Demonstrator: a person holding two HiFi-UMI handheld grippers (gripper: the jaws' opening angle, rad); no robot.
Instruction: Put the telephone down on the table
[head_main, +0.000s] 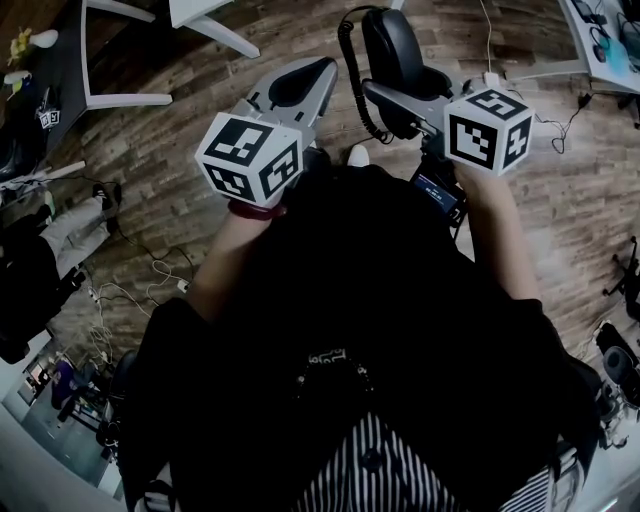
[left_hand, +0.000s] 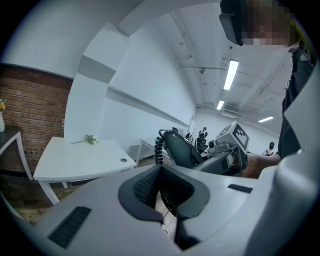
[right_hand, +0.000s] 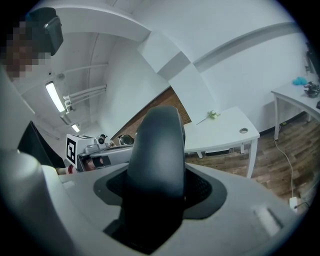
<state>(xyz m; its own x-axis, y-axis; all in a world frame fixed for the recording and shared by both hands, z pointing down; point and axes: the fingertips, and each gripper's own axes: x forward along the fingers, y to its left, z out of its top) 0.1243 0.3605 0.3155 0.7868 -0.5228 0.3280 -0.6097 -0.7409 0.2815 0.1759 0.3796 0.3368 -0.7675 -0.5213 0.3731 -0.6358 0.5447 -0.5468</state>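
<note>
Jaws of the right gripper (right_hand: 156, 187) squeeze the phone (right_hand: 155, 145) in the air (left gripper (left_hand: 160, 172) closed, empty); next, lower it gently onto the bench (right_hand: 225, 131).

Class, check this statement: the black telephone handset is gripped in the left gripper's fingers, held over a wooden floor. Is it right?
No. The handset is gripped in the fingers of the right gripper, as the right gripper view shows. The fingers of the left gripper are together with nothing between them. The handset is indeed held over the wooden floor.
</note>
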